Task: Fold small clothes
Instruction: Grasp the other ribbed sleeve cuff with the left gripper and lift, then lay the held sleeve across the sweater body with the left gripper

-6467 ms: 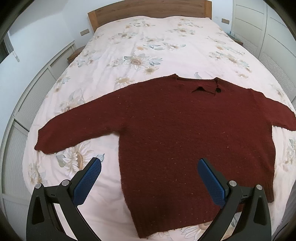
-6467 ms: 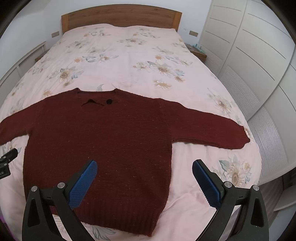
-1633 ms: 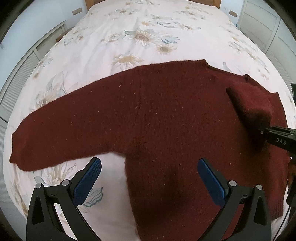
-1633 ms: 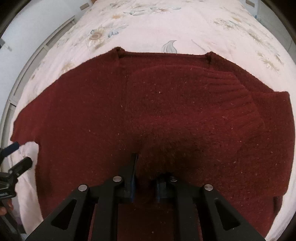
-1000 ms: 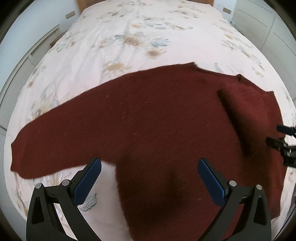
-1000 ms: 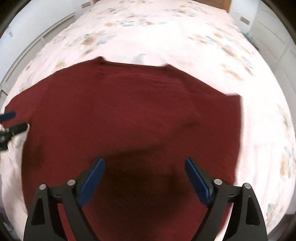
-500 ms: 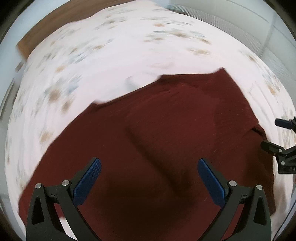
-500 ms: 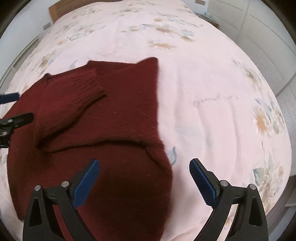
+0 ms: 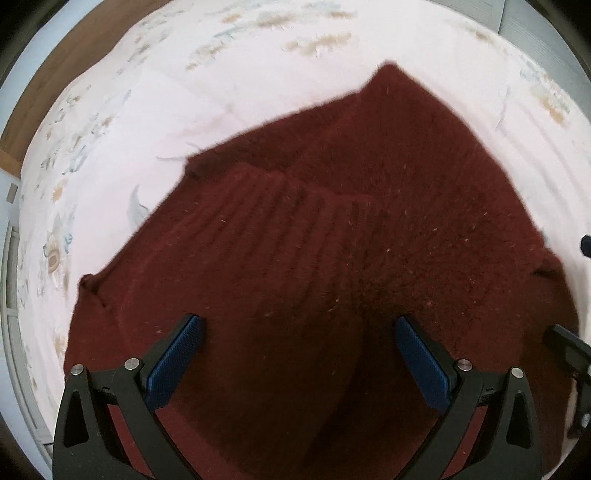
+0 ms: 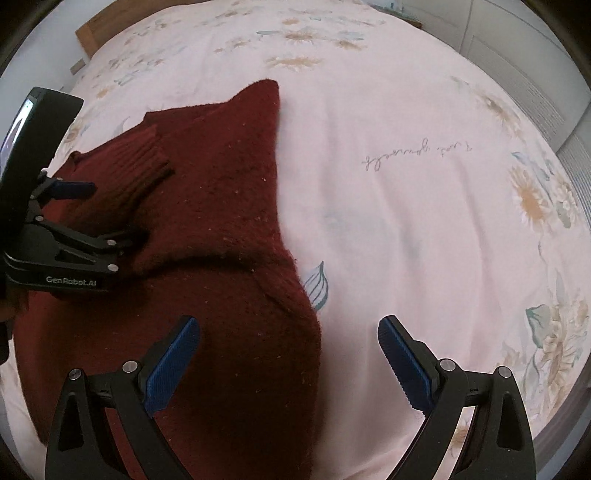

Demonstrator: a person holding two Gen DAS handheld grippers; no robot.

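A dark red knit sweater (image 9: 332, 258) lies flat on the bed, its right sleeve folded in across the chest with the ribbed cuff (image 9: 266, 206) on top. It also shows in the right wrist view (image 10: 221, 206), cuff (image 10: 140, 162) at upper left. My left gripper (image 9: 295, 350) is open and empty, hovering over the sweater's body. My right gripper (image 10: 288, 354) is open and empty, straddling the sweater's right folded edge. The left gripper also shows in the right wrist view (image 10: 96, 210), over the folded sleeve.
The bed has a pale pink floral duvet (image 10: 424, 203), bare to the right of the sweater. A wooden headboard (image 10: 110, 18) is at the far end. White cupboard doors (image 10: 517, 55) stand on the right. The right gripper's tip shows at the left wrist view's right edge (image 9: 569, 343).
The right gripper folded the right sleeve across the chest, let go and drew back to the sweater's right edge. The left gripper swung right and closer, over the folded sleeve.
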